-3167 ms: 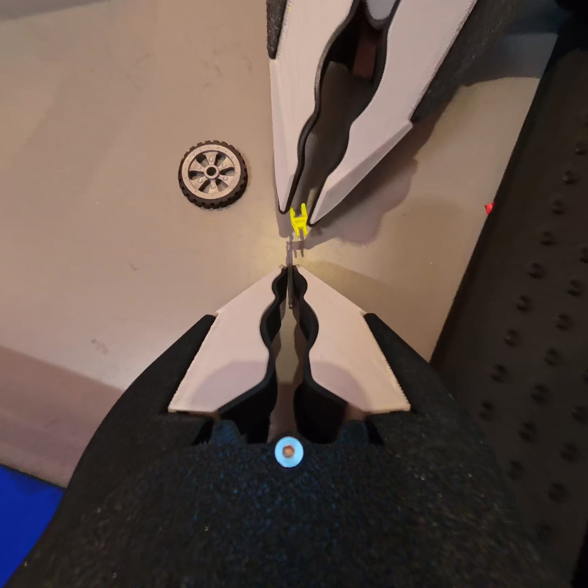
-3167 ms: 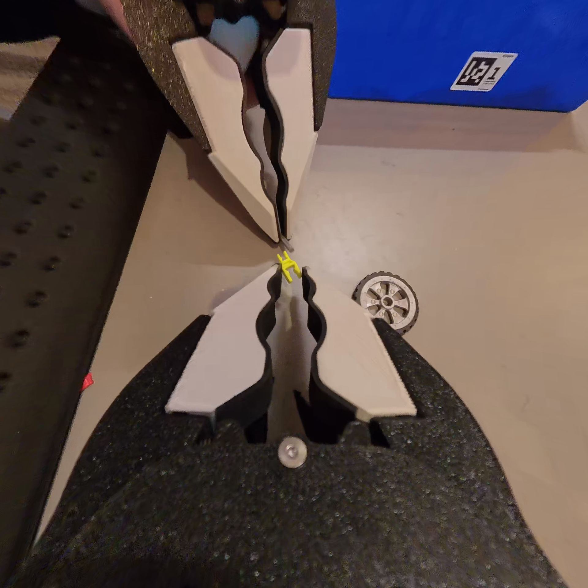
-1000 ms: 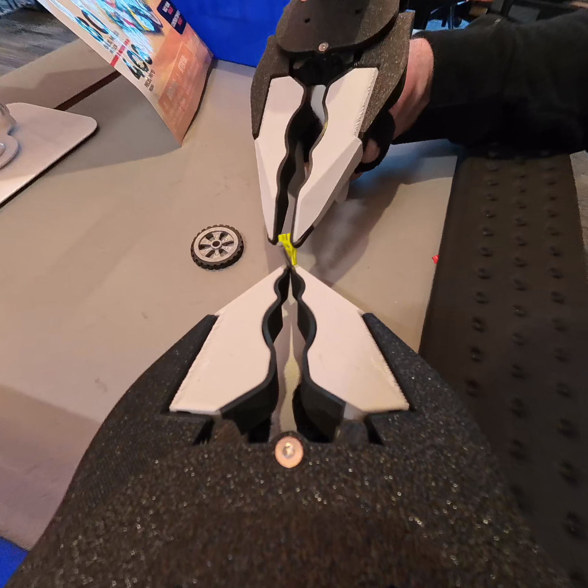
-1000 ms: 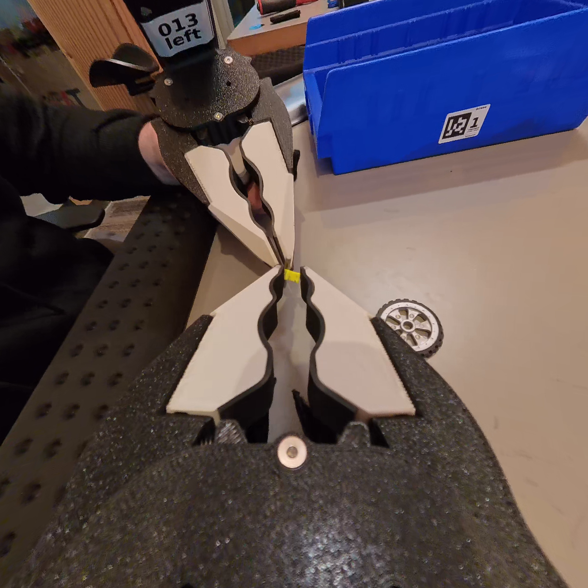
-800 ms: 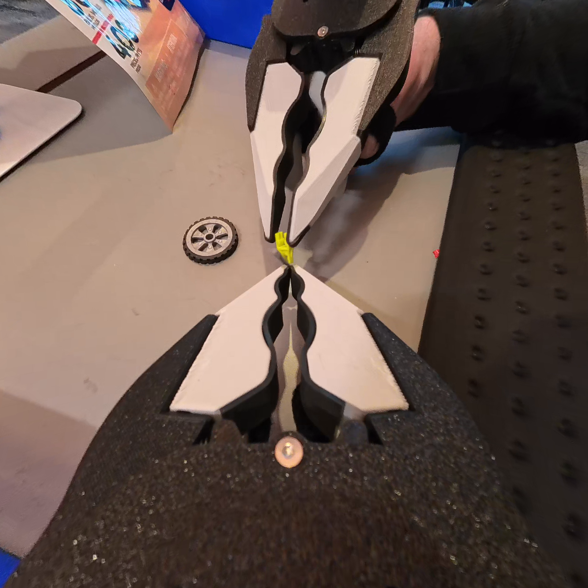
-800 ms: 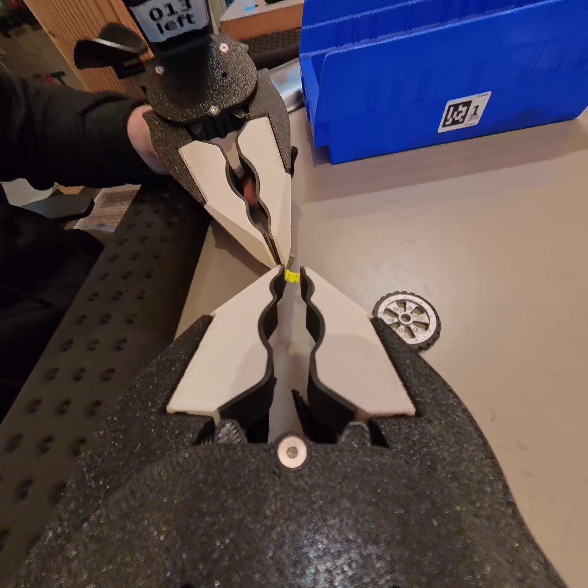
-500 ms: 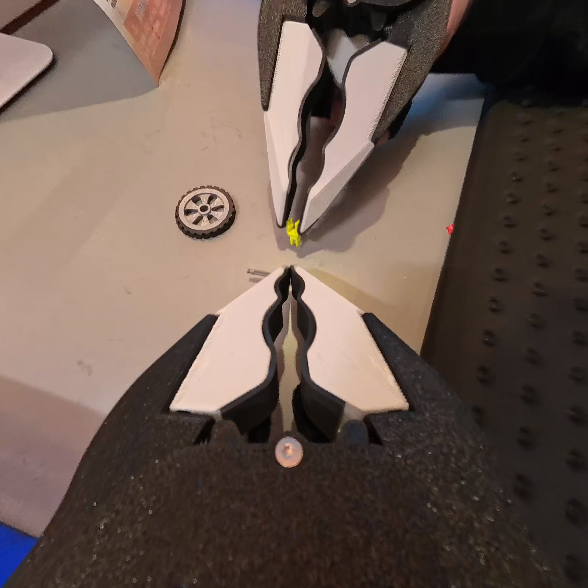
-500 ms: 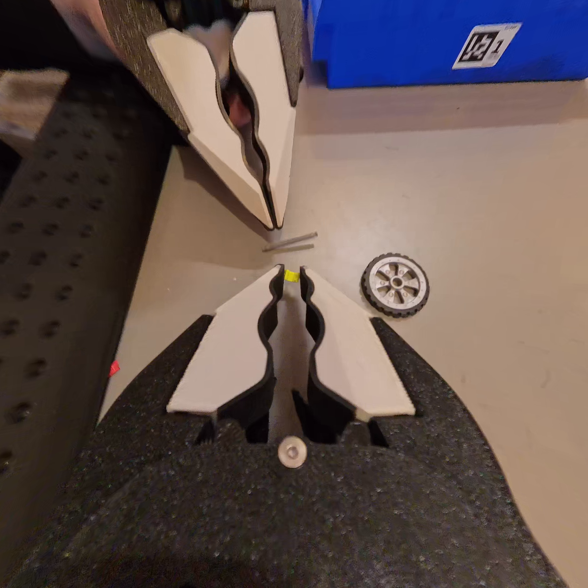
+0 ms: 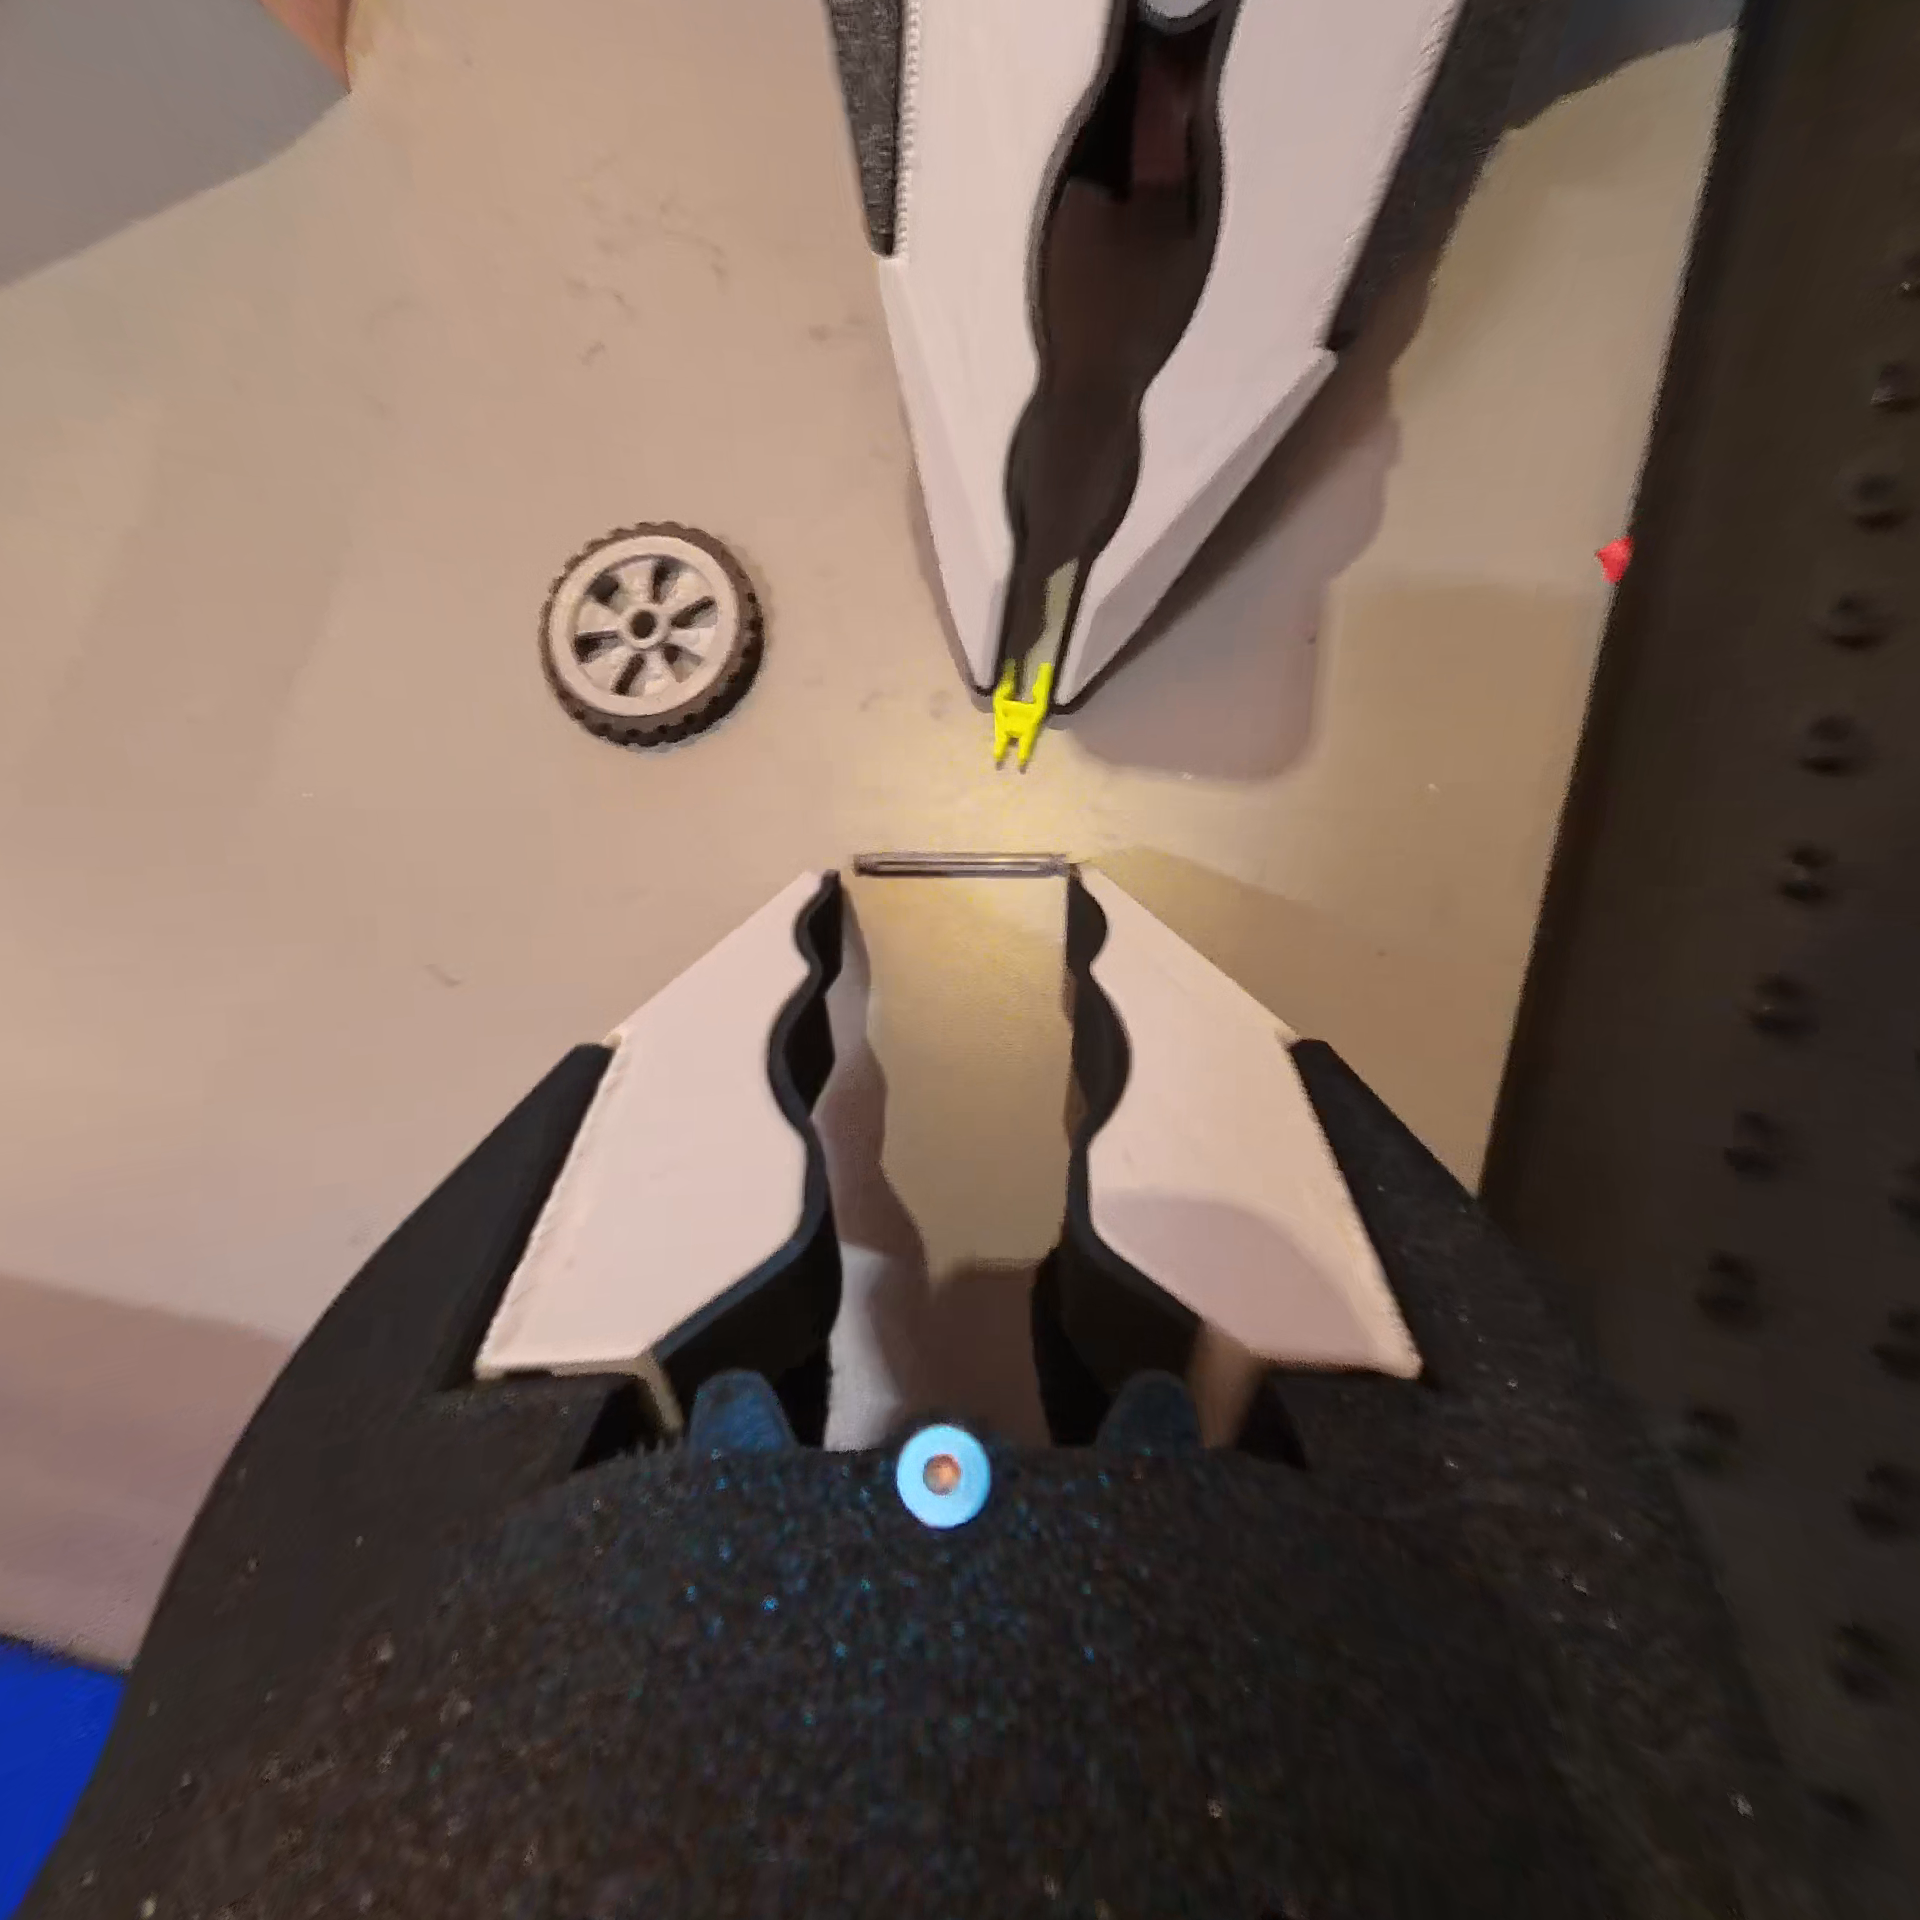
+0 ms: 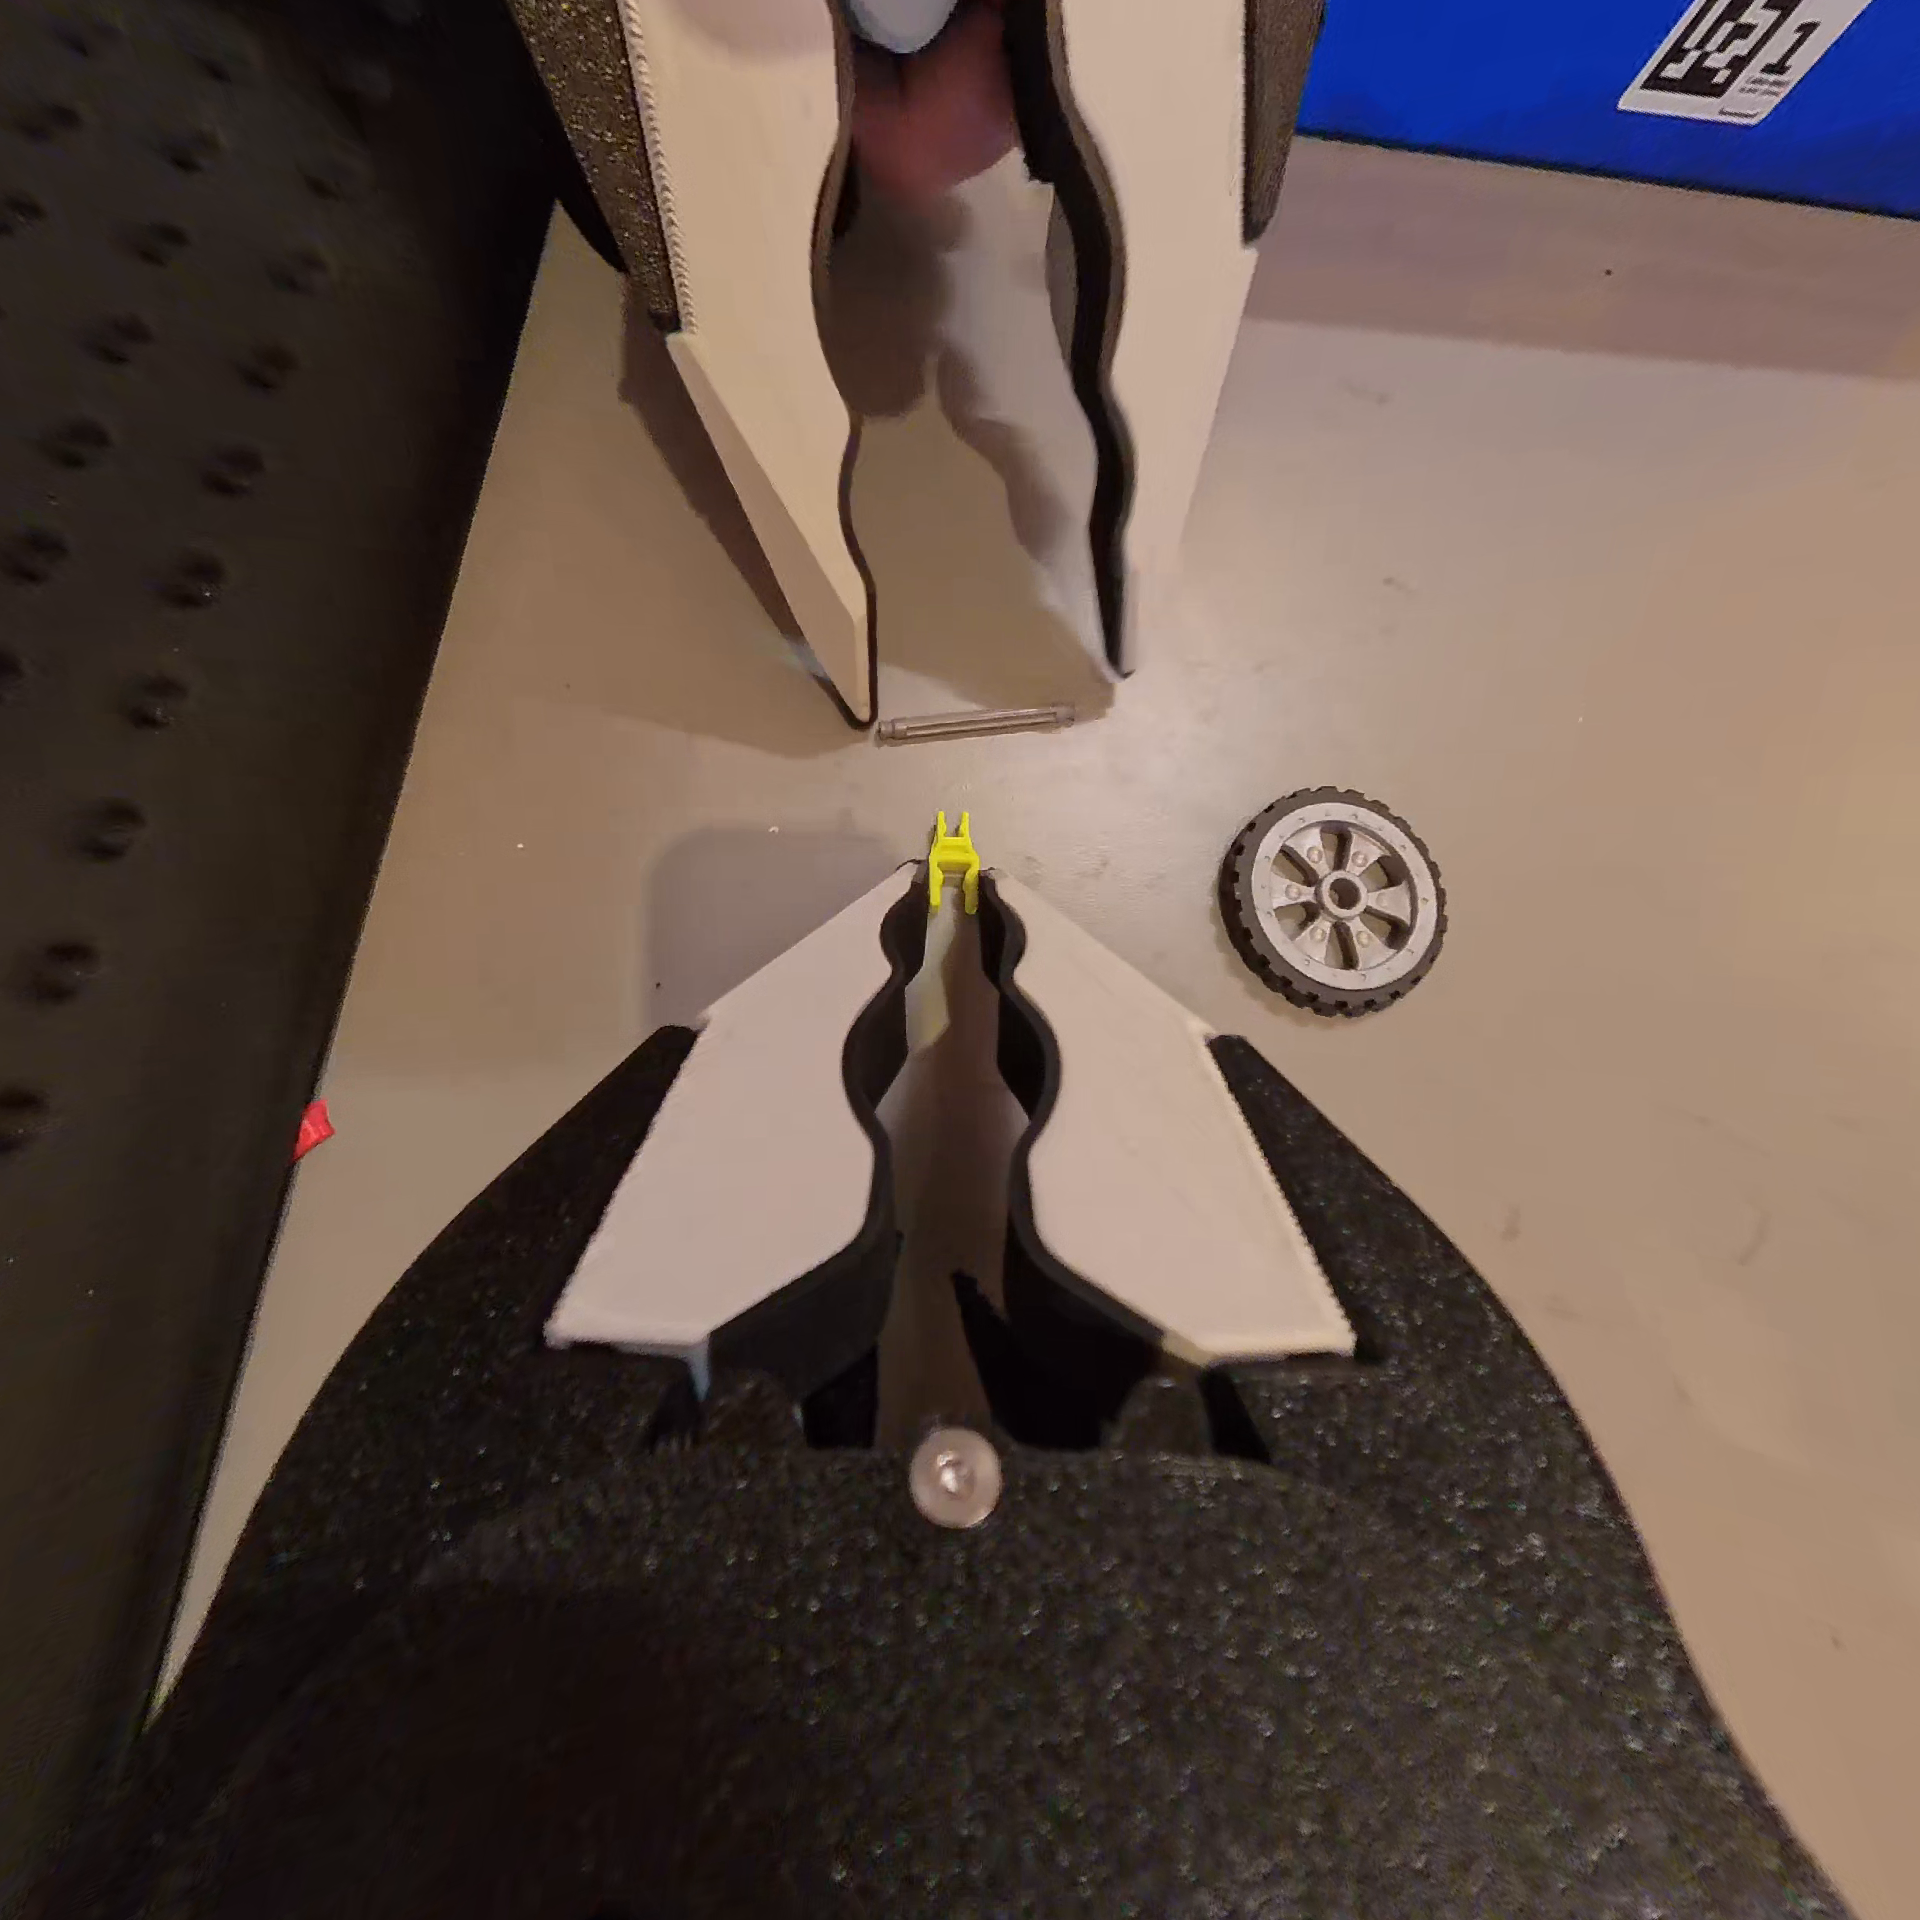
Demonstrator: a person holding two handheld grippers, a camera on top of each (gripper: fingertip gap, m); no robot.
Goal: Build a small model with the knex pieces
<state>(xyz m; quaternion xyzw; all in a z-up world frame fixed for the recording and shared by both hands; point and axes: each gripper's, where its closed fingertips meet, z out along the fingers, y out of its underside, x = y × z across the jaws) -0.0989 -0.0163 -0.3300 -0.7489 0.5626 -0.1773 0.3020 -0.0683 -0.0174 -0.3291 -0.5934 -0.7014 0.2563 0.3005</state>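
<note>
Tabletop [image 9: 312, 935]: beige, beside a black pegged mat [image 10: 156, 727].
Left gripper [image 9: 957, 883]: jaws spread, tips flanking a thin metal pin [image 9: 957, 863] lying flat.
Right gripper [image 10: 951, 878]: jaws pinching a yellow clip [image 10: 952, 860].
Wheel [image 10: 1335, 899]: flat, near the pin.

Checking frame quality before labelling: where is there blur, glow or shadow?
Left wrist view: right tongs motion-blurred along their edges, warm glow on the table around the metal pin. Right wrist view: sharper; tongs cast soft shadows, lower casing dark.
</note>
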